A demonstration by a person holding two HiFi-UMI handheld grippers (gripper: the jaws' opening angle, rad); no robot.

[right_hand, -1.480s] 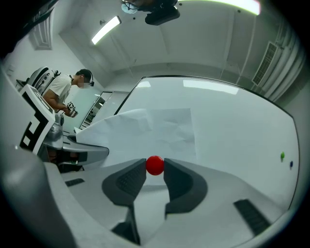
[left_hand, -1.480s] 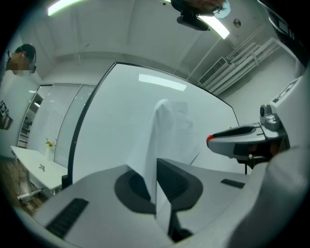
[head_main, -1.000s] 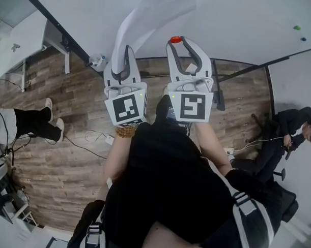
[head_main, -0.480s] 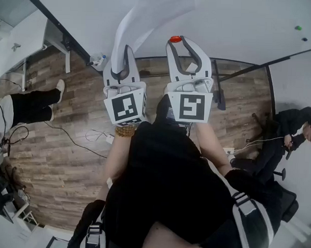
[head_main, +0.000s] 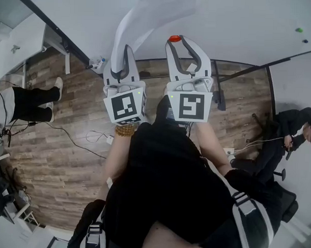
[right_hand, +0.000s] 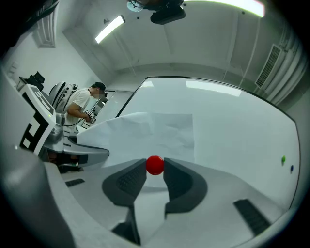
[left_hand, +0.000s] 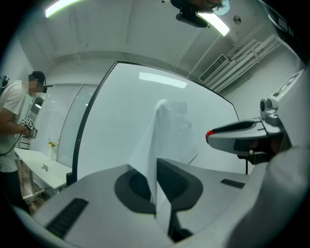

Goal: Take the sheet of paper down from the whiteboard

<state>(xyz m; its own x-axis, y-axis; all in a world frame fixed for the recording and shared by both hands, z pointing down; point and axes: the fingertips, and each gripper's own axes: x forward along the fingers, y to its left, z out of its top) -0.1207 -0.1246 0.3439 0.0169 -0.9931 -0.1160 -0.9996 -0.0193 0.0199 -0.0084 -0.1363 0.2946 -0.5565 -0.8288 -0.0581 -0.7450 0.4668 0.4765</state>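
— Whiteboard (head_main: 240,27) fills the far side; where's the sheet of paper (head_main: 149,16)?
— On it at the far end, curling away toward us, its near edge pinched tight in the left gripper (head_main: 123,49).
— And the right gripper (head_main: 175,44)?
— Just beside, to the right, jaws closed on a round red magnet (right_hand: 155,165).

Bystander's legs (head_main: 31,97) have stepped closer to the desk (head_main: 23,37), feet now nearer its leg; floor cable shifted along.
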